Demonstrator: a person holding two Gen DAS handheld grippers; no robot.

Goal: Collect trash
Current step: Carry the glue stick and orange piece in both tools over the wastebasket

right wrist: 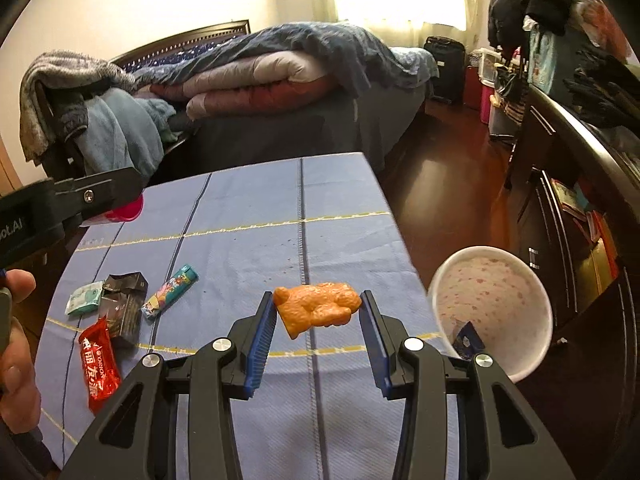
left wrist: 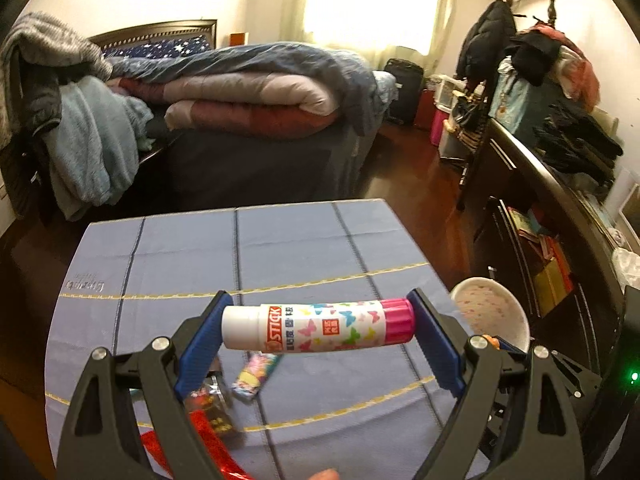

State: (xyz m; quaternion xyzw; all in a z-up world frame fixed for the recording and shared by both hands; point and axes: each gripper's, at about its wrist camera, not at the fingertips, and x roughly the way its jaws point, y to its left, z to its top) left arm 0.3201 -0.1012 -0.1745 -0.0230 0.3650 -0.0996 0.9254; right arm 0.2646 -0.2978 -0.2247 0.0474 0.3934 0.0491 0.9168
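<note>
Landmark: the table point(right wrist: 248, 248) under a blue checked cloth; places below are told from it.
Left gripper point(left wrist: 318, 328): clamped end to end on a glue stick point(left wrist: 318, 328), held crosswise above the table's near part.
Right gripper point(right wrist: 317, 312): clamped on an orange bear-shaped toy point(right wrist: 316, 308), lifted over the table's near right part.
Wrappers, right view only in full: at the table's near left, a pale green packet point(right wrist: 85, 298), a dark torn packet point(right wrist: 122, 304), a red packet point(right wrist: 98, 364) and a striped colourful packet point(right wrist: 170, 292).
Wrappers, left view: mostly hidden behind the left finger point(left wrist: 200, 340).
Bin point(right wrist: 492, 308): white, off the table's right edge, with a dark blue scrap inside in the right view.
Hand point(right wrist: 16, 344): at the table's near left edge, right view only.
</note>
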